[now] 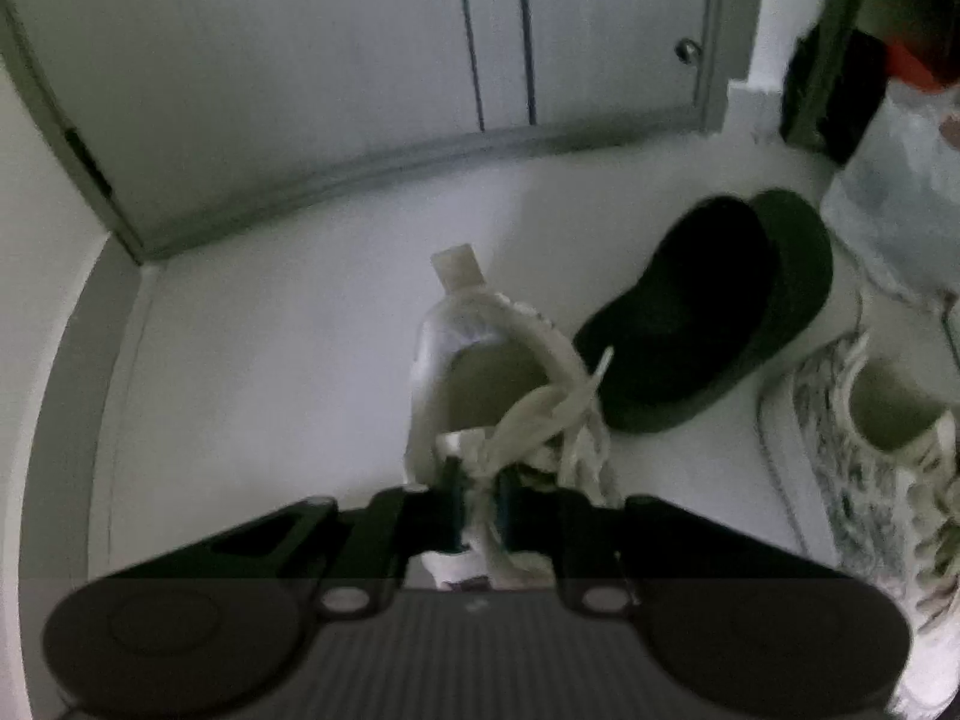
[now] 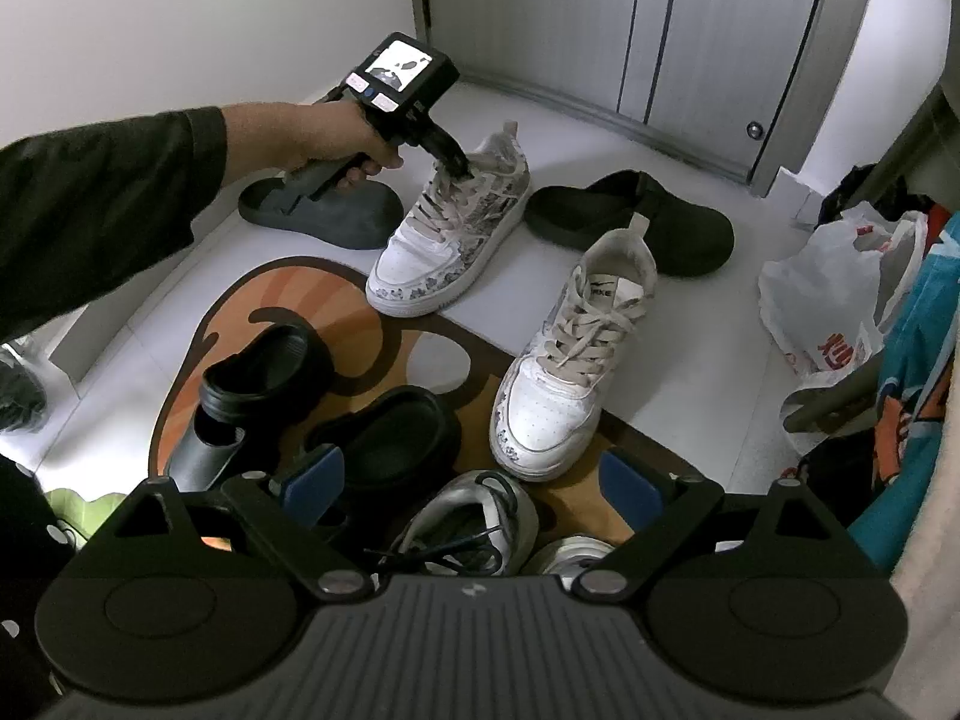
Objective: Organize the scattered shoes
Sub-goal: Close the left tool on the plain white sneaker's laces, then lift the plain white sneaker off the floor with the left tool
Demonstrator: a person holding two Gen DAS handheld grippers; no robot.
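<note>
My left gripper (image 1: 480, 510) is shut on the tongue and laces of a white patterned sneaker (image 1: 498, 384) that stands on the pale floor. The right wrist view shows a person's hand holding that left gripper (image 2: 457, 167) down onto the sneaker (image 2: 444, 240). The matching sneaker (image 2: 570, 372) rests half on an orange mat (image 2: 372, 324), to the right. My right gripper (image 2: 474, 480) is open above a silver and black sneaker (image 2: 468, 528), its blue pads (image 2: 318, 480) touching nothing.
A black clog (image 2: 636, 222) lies behind the two sneakers and a grey slide (image 2: 336, 216) lies at the left. Two black slippers (image 2: 258, 384) sit on the mat. A white plastic bag (image 2: 834, 300) stands at the right. Grey cabinet doors (image 2: 690, 30) close the back.
</note>
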